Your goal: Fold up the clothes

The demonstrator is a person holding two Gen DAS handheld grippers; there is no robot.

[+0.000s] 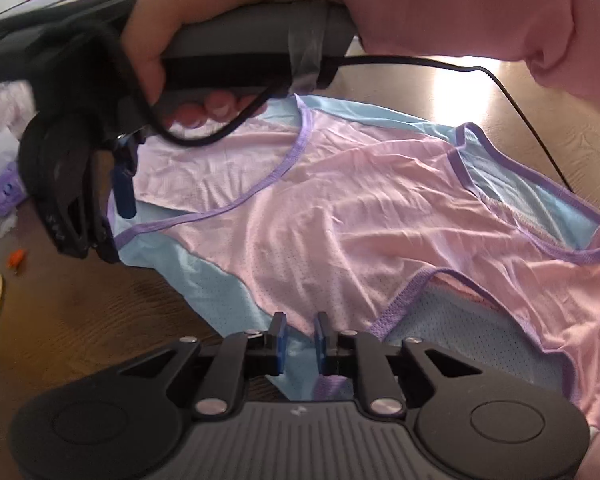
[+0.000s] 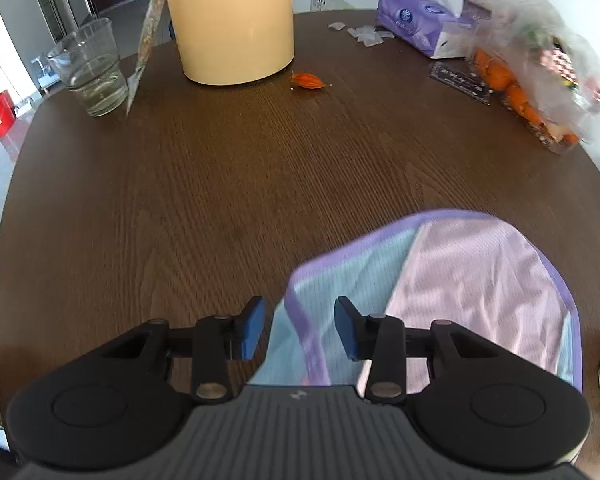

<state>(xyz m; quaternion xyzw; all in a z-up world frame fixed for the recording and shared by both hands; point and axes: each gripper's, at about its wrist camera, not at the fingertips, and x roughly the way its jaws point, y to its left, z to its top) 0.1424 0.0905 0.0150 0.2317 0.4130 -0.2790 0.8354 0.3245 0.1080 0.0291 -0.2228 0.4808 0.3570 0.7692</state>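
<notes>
Left claw [image 1: 300,344] low at the near hem of the garment [image 1: 320,216], blue pads [image 1: 279,340] parted a little with pale blue mesh showing in the gap — not pinching, as far as the view tells. The garment lies spread and wrinkled on the brown wooden table [image 1: 80,304], pink panel in the middle, blue side panels, purple trim round the openings. Over at its far edge, the right claw [image 1: 112,200] comes in from above, gripped by a hand [image 1: 168,32] with a pink sleeve [image 1: 460,12] behind and a black cable [image 1: 500,80] trailing off it. From the right wrist view, the right claw's fingers stand spread wide, straddling a purple-trimmed fold of blue fabric — nothing clamped. Beyond the cloth, bare table, then a small orange thing [image 2: 310,80] lying loose. At the back: a tall cream container [image 2: 232,16], a glass [image 2: 92,68] with a little water to its left, a purple tissue box [image 2: 424,24] and a clear bag of oranges [image 2: 536,80] to the right.
</notes>
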